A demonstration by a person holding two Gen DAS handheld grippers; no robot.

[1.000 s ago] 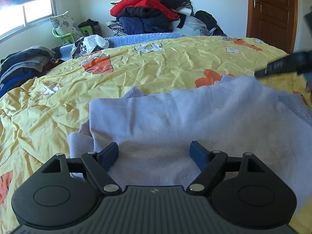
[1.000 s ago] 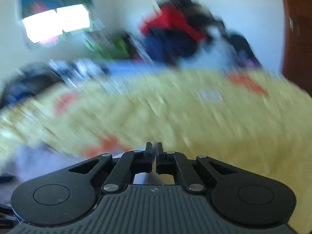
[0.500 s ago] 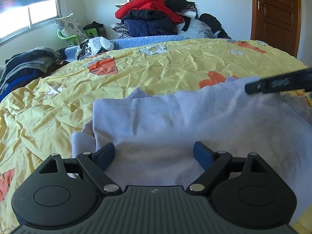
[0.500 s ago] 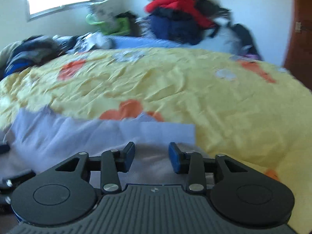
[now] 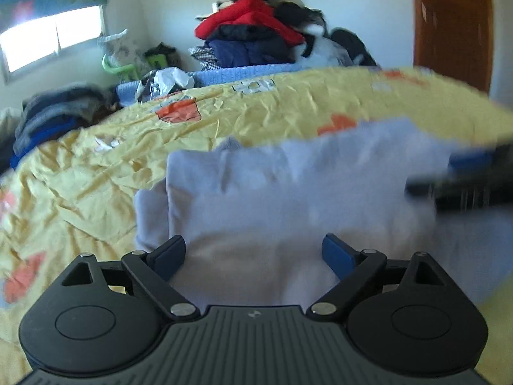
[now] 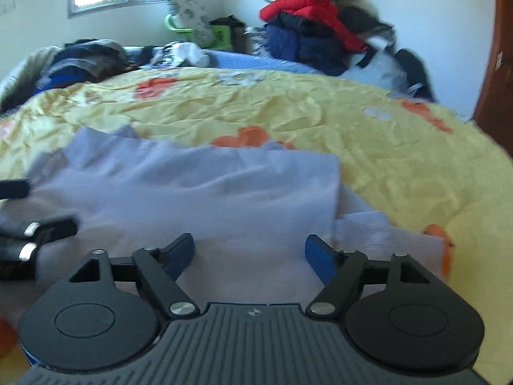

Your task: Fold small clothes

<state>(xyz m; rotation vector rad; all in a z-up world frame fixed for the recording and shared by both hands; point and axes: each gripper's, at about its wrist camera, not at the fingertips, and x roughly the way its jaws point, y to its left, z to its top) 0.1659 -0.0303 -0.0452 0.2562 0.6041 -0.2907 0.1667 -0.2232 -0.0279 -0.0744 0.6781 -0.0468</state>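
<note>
A pale lilac garment (image 5: 288, 199) lies folded over on the yellow bedsheet (image 5: 96, 173). It also shows in the right wrist view (image 6: 198, 192), with a loose part sticking out at its right (image 6: 384, 231). My left gripper (image 5: 255, 253) is open and empty over the garment's near edge. My right gripper (image 6: 250, 252) is open and empty over the same garment's near right part. The right gripper's blurred fingers (image 5: 461, 179) enter the left wrist view from the right. The left gripper's fingers (image 6: 38, 231) show at the left edge of the right wrist view.
A pile of red and dark clothes (image 5: 256, 41) stands behind the bed by the wall. More dark clothes (image 5: 54, 118) lie at the far left. A brown door (image 5: 452, 29) is at the right, a window (image 5: 51, 38) at the left.
My right gripper has opened from shut and come down over the garment's right part. The left gripper stayed open and shifted a little, with the view now blurred.
</note>
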